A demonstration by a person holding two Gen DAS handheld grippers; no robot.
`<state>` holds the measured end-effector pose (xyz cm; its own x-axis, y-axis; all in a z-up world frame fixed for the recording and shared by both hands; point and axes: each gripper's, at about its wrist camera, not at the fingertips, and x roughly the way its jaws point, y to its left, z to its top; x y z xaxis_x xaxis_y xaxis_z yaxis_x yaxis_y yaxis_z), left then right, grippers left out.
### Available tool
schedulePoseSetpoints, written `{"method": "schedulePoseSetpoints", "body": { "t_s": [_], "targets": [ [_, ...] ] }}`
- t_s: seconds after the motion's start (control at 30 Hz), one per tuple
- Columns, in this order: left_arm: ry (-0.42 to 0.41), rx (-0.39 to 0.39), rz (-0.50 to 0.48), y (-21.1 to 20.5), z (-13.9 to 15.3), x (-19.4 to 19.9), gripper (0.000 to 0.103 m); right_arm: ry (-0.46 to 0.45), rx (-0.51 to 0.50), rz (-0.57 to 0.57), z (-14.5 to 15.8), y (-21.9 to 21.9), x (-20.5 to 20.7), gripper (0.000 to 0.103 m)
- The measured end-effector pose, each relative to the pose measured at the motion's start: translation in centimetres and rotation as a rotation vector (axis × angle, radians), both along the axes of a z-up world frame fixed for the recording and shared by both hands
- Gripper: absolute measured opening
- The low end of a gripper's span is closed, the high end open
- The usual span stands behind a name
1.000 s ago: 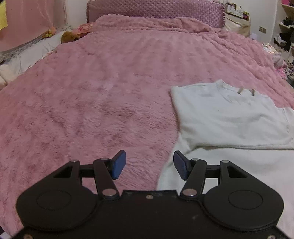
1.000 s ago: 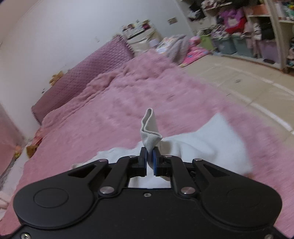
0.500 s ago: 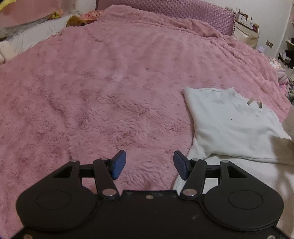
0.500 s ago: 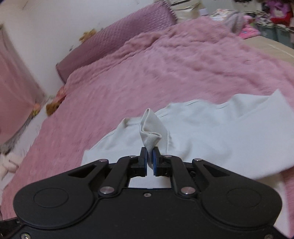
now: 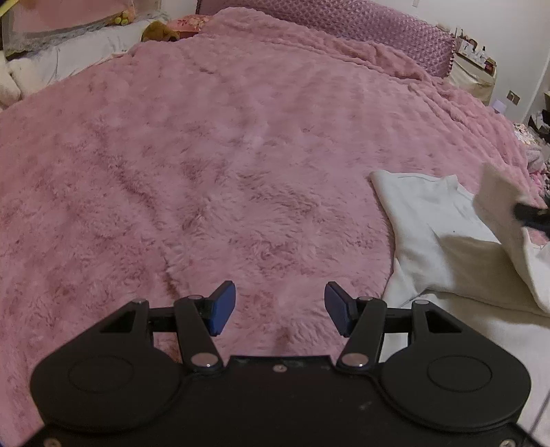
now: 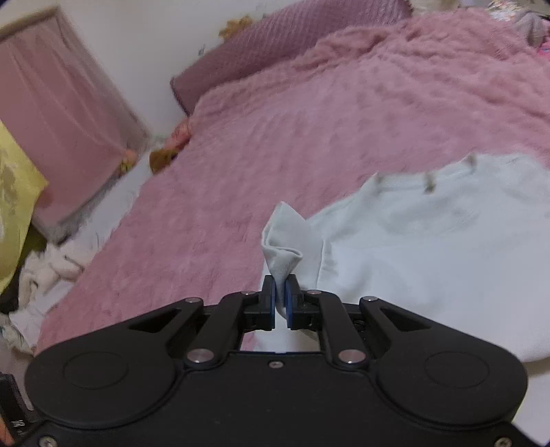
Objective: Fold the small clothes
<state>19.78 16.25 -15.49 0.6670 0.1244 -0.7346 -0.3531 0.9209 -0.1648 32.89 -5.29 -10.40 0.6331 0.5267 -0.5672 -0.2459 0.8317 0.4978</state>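
A small white shirt (image 5: 433,227) lies on the fluffy pink blanket (image 5: 206,165) at the right of the left wrist view. My right gripper (image 6: 281,296) is shut on a pinched corner of the white shirt (image 6: 429,247), and that corner sticks up between the blue pads. In the left wrist view the lifted flap rises at the far right with my right gripper (image 5: 526,215) holding it. My left gripper (image 5: 280,306) hovers open over bare blanket to the left of the shirt, nothing between its fingers.
A purple headboard cushion (image 5: 343,24) runs along the bed's far edge. A brown plush toy (image 5: 158,31) and white bedding (image 5: 68,58) sit at the far left. Pink curtain (image 6: 58,113) and a yellow cushion (image 6: 13,196) stand left of the bed.
My right gripper has carried the pinched corner leftward across the shirt, folding a flap over. My left gripper has drifted left, away from the shirt, staying open.
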Motion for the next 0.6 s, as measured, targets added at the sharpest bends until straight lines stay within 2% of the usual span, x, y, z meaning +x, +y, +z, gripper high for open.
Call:
{"method": "schedulePoseSetpoints", "body": {
  "t_s": [0.07,0.17,0.3,0.47,0.53,0.6],
  "targets": [
    [0.008,-0.008,0.002,0.1,-0.2,0.0,0.059,0.059,-0.002,0.014,-1.9,1.5,0.6,0.008],
    [0.007,-0.011,-0.004,-0.1,-0.1,-0.4,0.059,0.174,0.054,0.07,-4.6,2.9,0.6,0.008],
    [0.018,0.008,-0.021,-0.8,0.0,-0.7,0.059,0.141,-0.006,0.128,-4.5,3.6,-1.4,0.008],
    [0.023,-0.003,-0.033,-1.7,0.3,-1.6,0.059,0.141,0.0,0.088,-2.9,-1.2,-3.5,0.008],
    [0.025,-0.001,-0.047,-2.6,0.3,-2.0,0.059,0.113,-0.085,0.032,-2.1,-3.8,-4.5,0.014],
    [0.03,0.006,-0.056,-3.4,0.2,-2.2,0.059,0.1,-0.167,-0.05,-1.7,-7.4,-5.5,0.015]
  ]
}}
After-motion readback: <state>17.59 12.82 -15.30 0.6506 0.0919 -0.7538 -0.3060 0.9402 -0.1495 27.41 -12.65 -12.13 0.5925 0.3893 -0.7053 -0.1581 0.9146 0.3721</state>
